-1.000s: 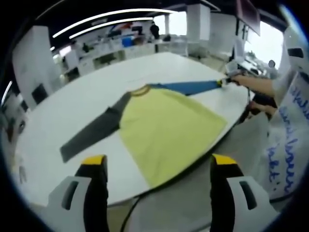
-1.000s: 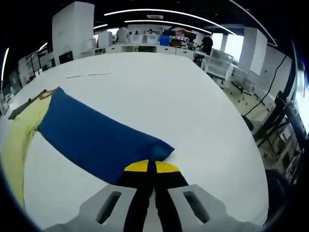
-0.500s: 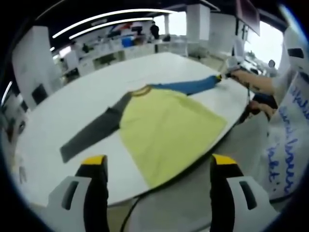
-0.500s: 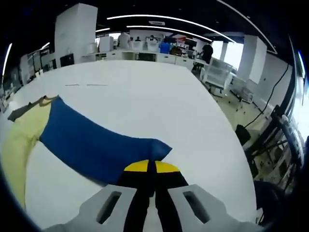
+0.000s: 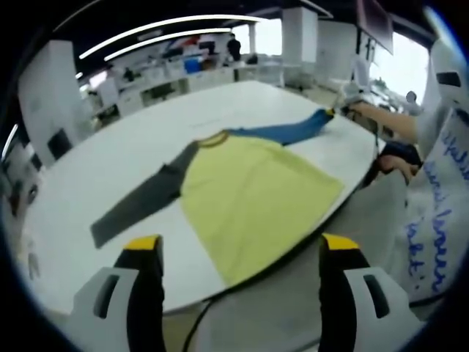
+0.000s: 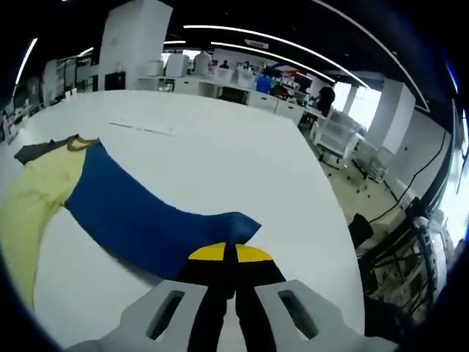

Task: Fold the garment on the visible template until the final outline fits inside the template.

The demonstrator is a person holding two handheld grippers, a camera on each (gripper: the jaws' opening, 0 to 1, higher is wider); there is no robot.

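Left gripper view, one garment [image 5: 256, 194], one blue sleeve [image 6: 146, 220], one grey sleeve [image 5: 139, 205]

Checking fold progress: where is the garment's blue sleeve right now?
In the right gripper view, the blue sleeve stretches across the white table, its cuff pinched in the right gripper; its other end joins the yellow body.

A broad white table [image 5: 110, 169] fronts the room — white counters [image 6: 220, 82] and a white pillar [image 6: 135, 37] behind.

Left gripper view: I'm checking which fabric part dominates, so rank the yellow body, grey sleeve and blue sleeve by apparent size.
1. Yellow body, clearly largest.
2. Grey sleeve.
3. Blue sleeve, though it lies farther from the camera, so that gap is unsure.
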